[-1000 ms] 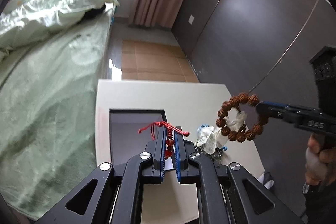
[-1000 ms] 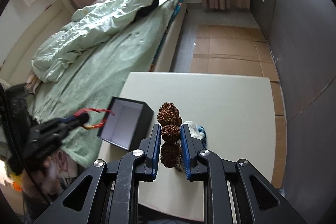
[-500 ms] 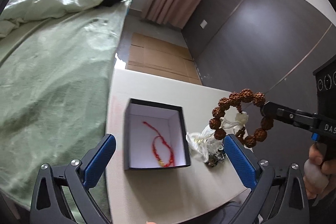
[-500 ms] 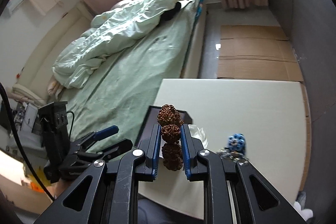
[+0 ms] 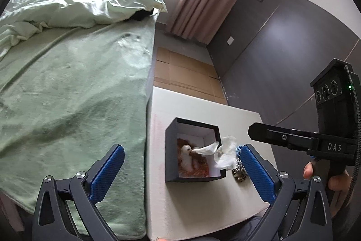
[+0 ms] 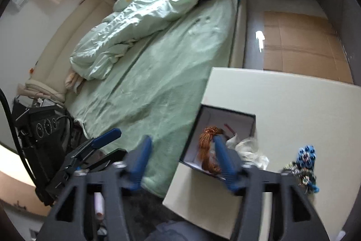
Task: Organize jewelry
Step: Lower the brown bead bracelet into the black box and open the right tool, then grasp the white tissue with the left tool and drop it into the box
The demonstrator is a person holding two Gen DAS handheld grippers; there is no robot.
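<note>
Jewelry partly sorted: brown bead bracelet (image 5: 194,164) lies blurred inside the black box (image 5: 171,150).
Beside the box, blue beaded pieces (image 6: 305,164) remain on the table (image 5: 203,207); left hand-held gripper (image 5: 180,171) wide, empty; right hand-held gripper (image 6: 182,162) opening, empty.

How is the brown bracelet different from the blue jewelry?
The brown bead bracelet lies inside the black box; the blue jewelry lies outside it on the white table. The bracelet is brown and blurred, the blue jewelry bright blue. Neither is held by a gripper.
</note>
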